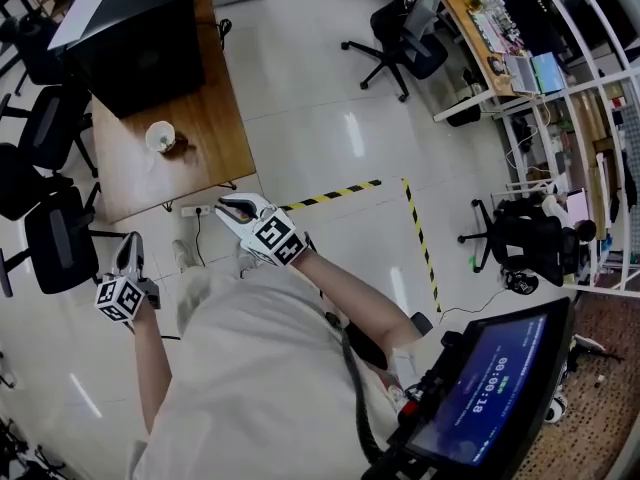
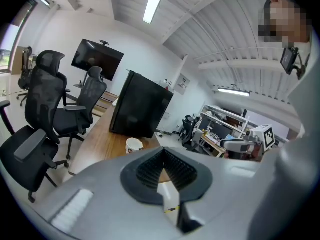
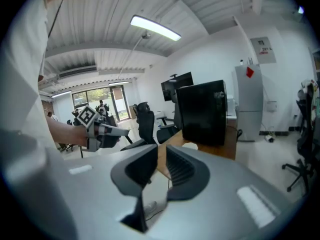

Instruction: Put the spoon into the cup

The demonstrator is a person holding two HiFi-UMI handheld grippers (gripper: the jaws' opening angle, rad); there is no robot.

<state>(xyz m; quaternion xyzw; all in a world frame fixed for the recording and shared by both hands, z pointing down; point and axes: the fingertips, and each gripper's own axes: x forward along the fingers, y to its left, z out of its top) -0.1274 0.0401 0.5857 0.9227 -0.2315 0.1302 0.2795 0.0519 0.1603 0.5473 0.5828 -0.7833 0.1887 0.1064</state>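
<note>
A white cup [image 1: 160,136] stands near the front of a wooden table [image 1: 215,118]; it also shows in the left gripper view [image 2: 134,145] and in the right gripper view [image 3: 190,146]. A small brown thing [image 1: 179,146], seemingly the spoon, lies just right of the cup. Both grippers hang in the air over the floor, short of the table. My left gripper [image 1: 128,242] [image 2: 162,154] has its tips together with nothing in them. On my right gripper [image 1: 224,206] [image 3: 161,152] the jaws stand a narrow gap apart, and that gap is empty.
A big black box [image 1: 130,28] takes up the table's far end. Black office chairs [image 1: 55,238] stand left of the table. A power strip [image 1: 195,210] and yellow-black tape [image 1: 335,195] lie on the tiled floor. A screen [image 1: 490,388] sits low at the right.
</note>
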